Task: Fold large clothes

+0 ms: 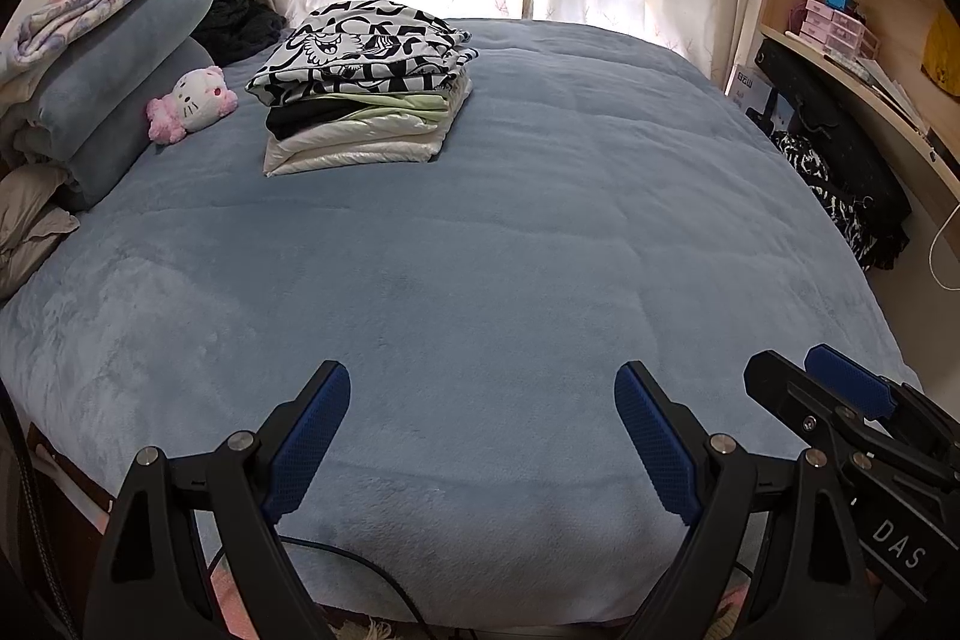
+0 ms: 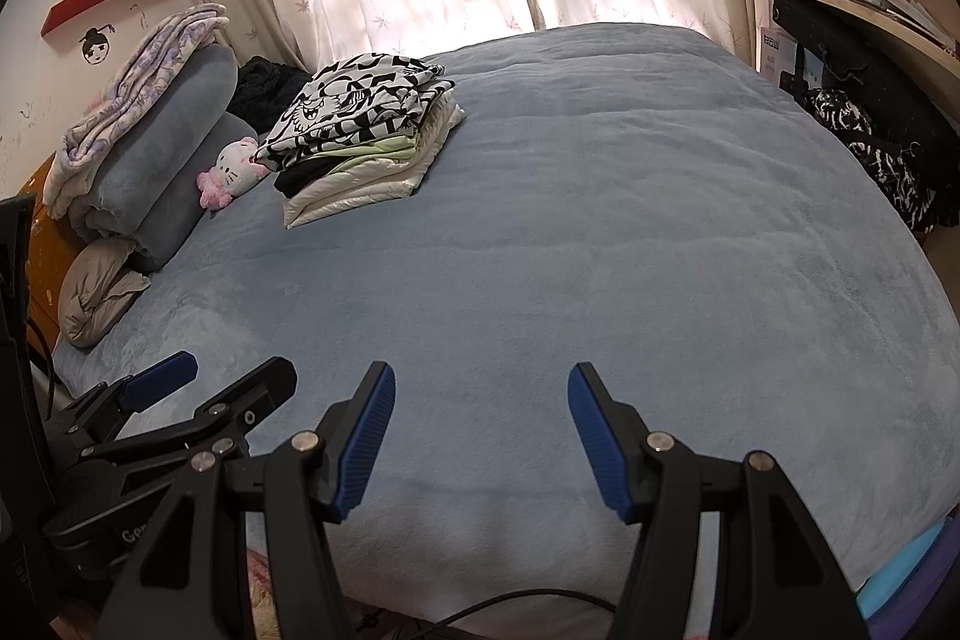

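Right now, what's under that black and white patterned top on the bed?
Under the patterned top lies a stack of folded clothes: a black piece, a pale green one, then shiny white ones on the blue bedspread. Their inner folds are covered.

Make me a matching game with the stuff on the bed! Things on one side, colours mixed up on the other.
Things:
1. plush cat
2. top garment on the folded pile
3. bed cover
4. pads of the left tongs

Colours:
A. soft grey-blue
B. pink and white
C. dark blue
D. black-and-white print

Pairs: 1-B, 2-D, 3-A, 4-C
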The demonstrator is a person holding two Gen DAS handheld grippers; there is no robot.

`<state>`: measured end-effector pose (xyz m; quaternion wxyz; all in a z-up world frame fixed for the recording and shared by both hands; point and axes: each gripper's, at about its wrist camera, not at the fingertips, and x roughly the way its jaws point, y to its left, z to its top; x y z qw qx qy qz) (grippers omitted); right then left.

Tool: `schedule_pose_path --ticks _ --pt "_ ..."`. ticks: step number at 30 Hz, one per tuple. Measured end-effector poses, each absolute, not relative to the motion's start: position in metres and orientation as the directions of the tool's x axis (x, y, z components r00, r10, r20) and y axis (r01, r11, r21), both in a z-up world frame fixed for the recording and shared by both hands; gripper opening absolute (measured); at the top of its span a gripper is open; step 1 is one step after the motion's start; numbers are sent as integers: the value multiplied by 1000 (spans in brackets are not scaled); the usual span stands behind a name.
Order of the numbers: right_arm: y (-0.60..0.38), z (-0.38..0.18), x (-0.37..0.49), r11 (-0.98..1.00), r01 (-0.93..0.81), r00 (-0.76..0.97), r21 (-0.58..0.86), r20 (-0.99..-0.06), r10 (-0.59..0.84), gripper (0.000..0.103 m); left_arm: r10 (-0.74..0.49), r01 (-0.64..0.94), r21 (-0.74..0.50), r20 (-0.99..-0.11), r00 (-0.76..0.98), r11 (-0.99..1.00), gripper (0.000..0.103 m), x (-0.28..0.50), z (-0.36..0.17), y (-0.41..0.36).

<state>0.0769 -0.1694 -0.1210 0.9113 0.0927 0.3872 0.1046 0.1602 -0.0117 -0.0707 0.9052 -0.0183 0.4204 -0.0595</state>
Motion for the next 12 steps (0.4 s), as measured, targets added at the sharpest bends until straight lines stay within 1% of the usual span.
schedule_pose_path --ticks 12 --pt "-165 -121 76 961 -119 677 248 -688 261 60 -124 84 -91 -762 635 992 88 160 -71 -8"
